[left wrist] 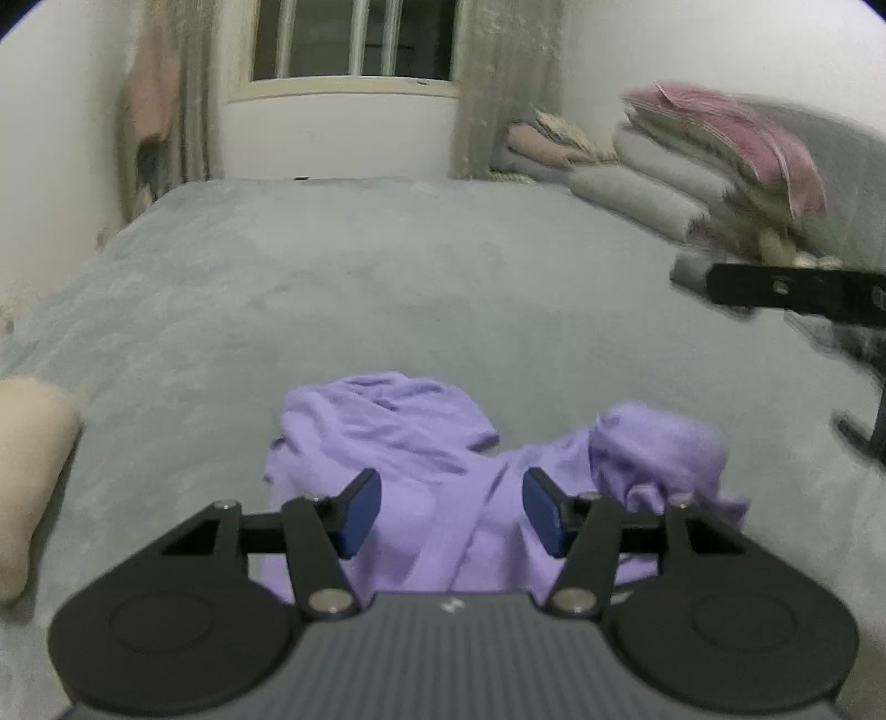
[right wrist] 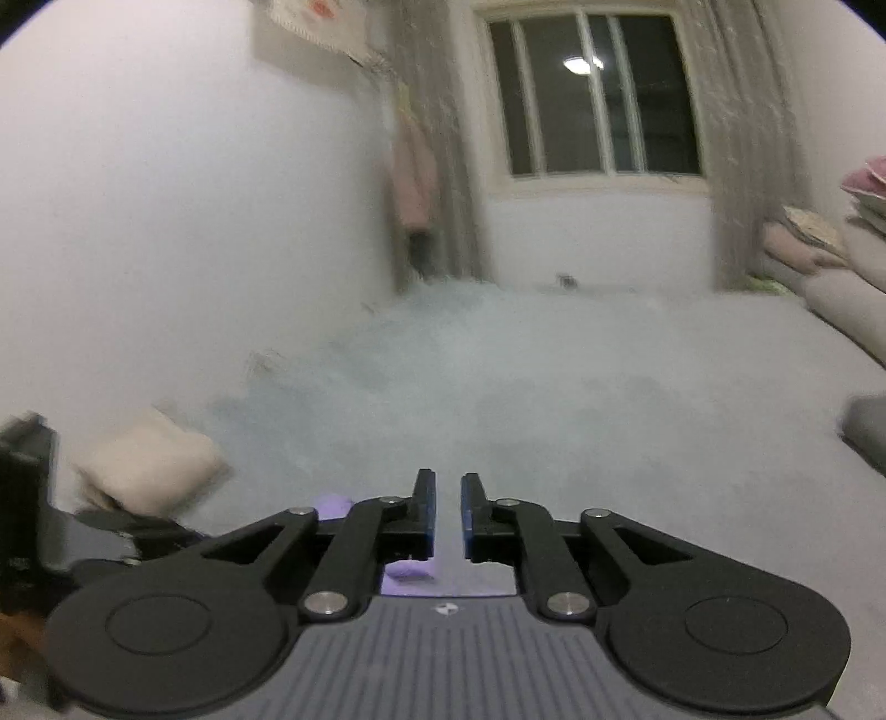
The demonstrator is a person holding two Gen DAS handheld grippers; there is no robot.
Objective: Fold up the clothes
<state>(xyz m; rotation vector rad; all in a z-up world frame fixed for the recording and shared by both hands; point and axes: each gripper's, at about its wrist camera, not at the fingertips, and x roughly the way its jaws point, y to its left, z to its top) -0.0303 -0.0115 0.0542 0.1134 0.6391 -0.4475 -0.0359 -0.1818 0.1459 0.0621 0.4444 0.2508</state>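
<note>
A lilac garment [left wrist: 421, 443] lies crumpled on the grey-blue bed [left wrist: 387, 277], bunched into two humps with creases between them. My left gripper [left wrist: 451, 498] hovers just above its near part, open, with the blue pads [left wrist: 360, 512] wide apart and nothing between them. In the left wrist view my right gripper [left wrist: 775, 288] shows as a dark bar off to the right, above the bedding and away from the garment. In its own view my right gripper [right wrist: 447, 509] is shut to a narrow slit and holds nothing. Small patches of the lilac garment [right wrist: 410, 570] peek out beneath it.
A cream pillow [left wrist: 27, 471] lies at the bed's left edge, also seen as the pillow [right wrist: 149, 471]. Folded blankets and pink-topped bedding [left wrist: 692, 166] are stacked at the right by the wall. A window [left wrist: 354, 39] with curtains stands beyond the bed's far end.
</note>
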